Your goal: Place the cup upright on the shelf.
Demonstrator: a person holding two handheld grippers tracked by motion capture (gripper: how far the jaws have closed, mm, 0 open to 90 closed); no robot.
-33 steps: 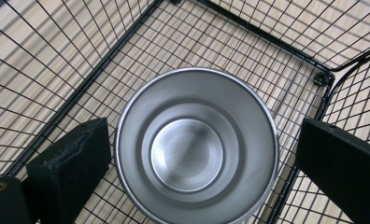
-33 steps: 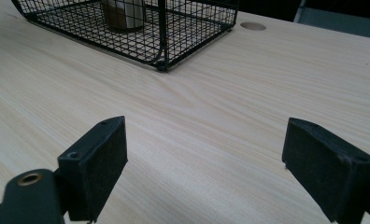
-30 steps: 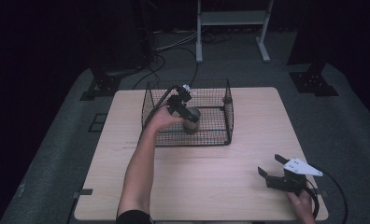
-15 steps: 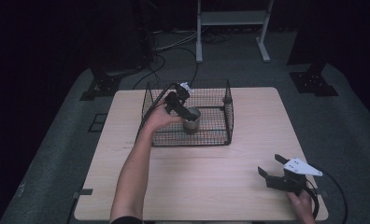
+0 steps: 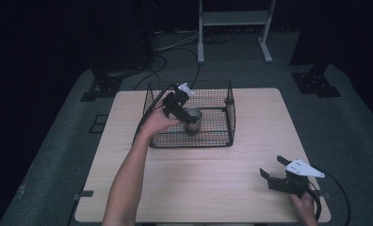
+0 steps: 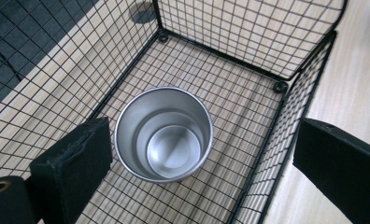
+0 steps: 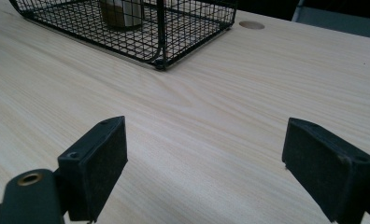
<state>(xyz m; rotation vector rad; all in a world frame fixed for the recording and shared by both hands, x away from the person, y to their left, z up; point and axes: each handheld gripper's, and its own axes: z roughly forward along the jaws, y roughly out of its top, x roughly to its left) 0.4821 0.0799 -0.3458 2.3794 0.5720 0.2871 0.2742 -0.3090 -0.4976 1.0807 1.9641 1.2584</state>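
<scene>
Cup upright in wire basket, empty inside per left gripper view; left claw spread above it, jaws just closing slightly.

table: pale wood | on it: wire basket, right hand-held gripper

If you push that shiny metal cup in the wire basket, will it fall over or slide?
The metal cup looks empty and thin-walled, so it is probably light and stiff. It narrows toward the base, so a push near the rim may tip it. Its smooth sides could slip in the pads, and the wire basket floor's ridges might catch the base rather than let it slide.
</scene>
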